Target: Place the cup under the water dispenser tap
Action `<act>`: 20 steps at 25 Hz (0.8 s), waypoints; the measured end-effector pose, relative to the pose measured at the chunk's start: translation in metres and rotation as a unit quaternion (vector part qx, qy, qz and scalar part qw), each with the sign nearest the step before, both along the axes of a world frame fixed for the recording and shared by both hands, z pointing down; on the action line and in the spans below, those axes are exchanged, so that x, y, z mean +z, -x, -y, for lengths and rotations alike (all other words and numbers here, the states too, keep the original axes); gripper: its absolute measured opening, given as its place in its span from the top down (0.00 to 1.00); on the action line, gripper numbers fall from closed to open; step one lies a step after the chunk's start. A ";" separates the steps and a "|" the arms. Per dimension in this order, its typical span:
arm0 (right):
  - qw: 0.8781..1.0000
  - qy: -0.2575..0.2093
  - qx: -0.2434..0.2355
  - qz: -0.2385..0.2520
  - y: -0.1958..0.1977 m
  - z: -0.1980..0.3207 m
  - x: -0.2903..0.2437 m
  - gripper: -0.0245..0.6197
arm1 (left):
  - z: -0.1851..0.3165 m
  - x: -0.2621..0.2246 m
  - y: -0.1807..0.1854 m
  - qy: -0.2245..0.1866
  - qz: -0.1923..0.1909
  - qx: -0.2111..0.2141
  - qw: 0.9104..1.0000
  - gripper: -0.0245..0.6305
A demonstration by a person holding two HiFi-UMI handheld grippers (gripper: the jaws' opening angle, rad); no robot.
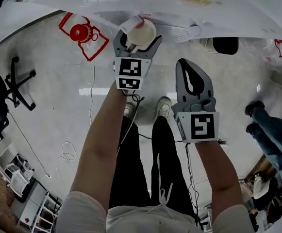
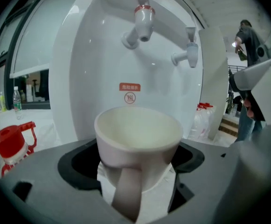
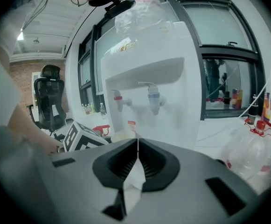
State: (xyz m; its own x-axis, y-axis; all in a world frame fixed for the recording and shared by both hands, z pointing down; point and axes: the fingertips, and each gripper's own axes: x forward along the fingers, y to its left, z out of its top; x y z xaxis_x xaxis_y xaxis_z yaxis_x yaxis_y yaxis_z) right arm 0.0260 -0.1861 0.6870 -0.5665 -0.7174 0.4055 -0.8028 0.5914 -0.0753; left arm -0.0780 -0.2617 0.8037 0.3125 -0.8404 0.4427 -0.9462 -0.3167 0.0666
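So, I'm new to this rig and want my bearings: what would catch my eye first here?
First, the white cup, gripped in the left tongs with its handle towards the camera. Close behind it stands the white water dispenser, whose red-banded tap shows above the cup. The right tongs are shut and empty.

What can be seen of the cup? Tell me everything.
The cup is a plain cream-white mug, ceramic-looking, with a wide round rim and one loop handle facing the gripper's camera. It is empty and upright, clamped at its sides by the left gripper, in front of the water dispenser and lower than its red-banded tap.
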 end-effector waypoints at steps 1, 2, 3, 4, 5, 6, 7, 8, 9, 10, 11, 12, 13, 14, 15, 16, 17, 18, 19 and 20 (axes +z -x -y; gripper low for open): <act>1.000 0.000 0.002 0.002 0.000 0.000 0.000 0.92 | 0.000 0.001 -0.001 0.004 -0.010 0.000 1.000 0.29; 1.000 0.000 0.003 0.004 0.000 0.001 0.000 0.92 | 0.000 0.000 -0.002 0.003 -0.015 0.001 1.000 0.29; 1.000 0.001 0.006 0.006 0.000 0.001 0.000 0.92 | 0.001 -0.003 -0.002 -0.003 -0.014 0.002 1.000 0.28; 1.000 0.003 0.010 0.006 0.000 0.002 0.002 0.92 | 0.002 -0.007 -0.002 -0.011 -0.010 0.002 1.000 0.28; 1.000 0.006 0.017 0.007 -0.001 0.002 0.003 0.92 | 0.002 -0.010 -0.001 -0.016 -0.007 -0.001 1.000 0.28; 1.000 0.009 0.025 0.007 -0.001 0.003 0.004 0.92 | 0.001 -0.012 0.001 -0.018 -0.006 -0.007 1.000 0.28; 0.999 0.012 0.033 0.009 0.000 0.004 0.005 0.92 | -0.001 -0.014 0.002 -0.016 -0.007 -0.014 1.000 0.28; 0.999 0.015 0.039 0.012 0.002 0.005 0.004 0.92 | -0.003 -0.015 0.003 -0.014 -0.007 -0.019 1.000 0.28; 0.999 0.016 0.043 0.016 0.004 0.005 0.003 0.92 | -0.006 -0.016 0.004 -0.013 -0.006 -0.022 1.000 0.28; 0.999 0.016 0.045 0.017 0.006 0.004 0.003 0.92 | -0.010 -0.019 0.004 -0.013 -0.004 -0.023 1.000 0.28; 0.999 0.016 0.044 0.018 0.008 0.003 0.003 0.92 | -0.014 -0.022 0.005 -0.016 -0.003 -0.023 1.000 0.28; 0.999 0.016 0.042 0.017 0.010 0.002 0.003 0.92 | -0.018 -0.027 0.006 -0.018 -0.002 -0.024 1.000 0.28; 0.999 0.015 0.039 0.015 0.011 0.001 0.002 0.92 | -0.023 -0.031 0.007 -0.020 -0.002 -0.027 0.999 0.28; 0.999 0.013 0.037 0.013 0.012 0.000 0.001 0.92 | -0.029 -0.037 0.009 -0.020 -0.002 -0.032 0.999 0.28; 0.999 0.012 0.035 0.011 0.011 -0.002 -0.002 0.92 | -0.036 -0.043 0.011 -0.020 -0.002 -0.040 0.999 0.28; 0.999 0.011 0.035 0.010 0.011 -0.003 -0.004 0.92 | -0.044 -0.050 0.014 -0.020 -0.006 -0.050 0.999 0.28; 0.999 0.010 0.037 0.011 0.010 -0.003 -0.008 0.92 | -0.051 -0.057 0.017 -0.019 -0.010 -0.060 0.998 0.28; 0.999 0.010 0.039 0.010 0.008 -0.004 -0.012 0.92 | -0.059 -0.065 0.018 -0.017 -0.016 -0.067 0.997 0.28; 0.999 0.010 0.043 0.008 0.005 -0.005 -0.016 0.92 | -0.066 -0.072 0.018 -0.014 -0.022 -0.071 0.997 0.28; 0.999 0.010 0.048 0.003 0.002 -0.005 -0.020 0.92 | -0.073 -0.079 0.016 -0.009 -0.028 -0.070 0.997 0.29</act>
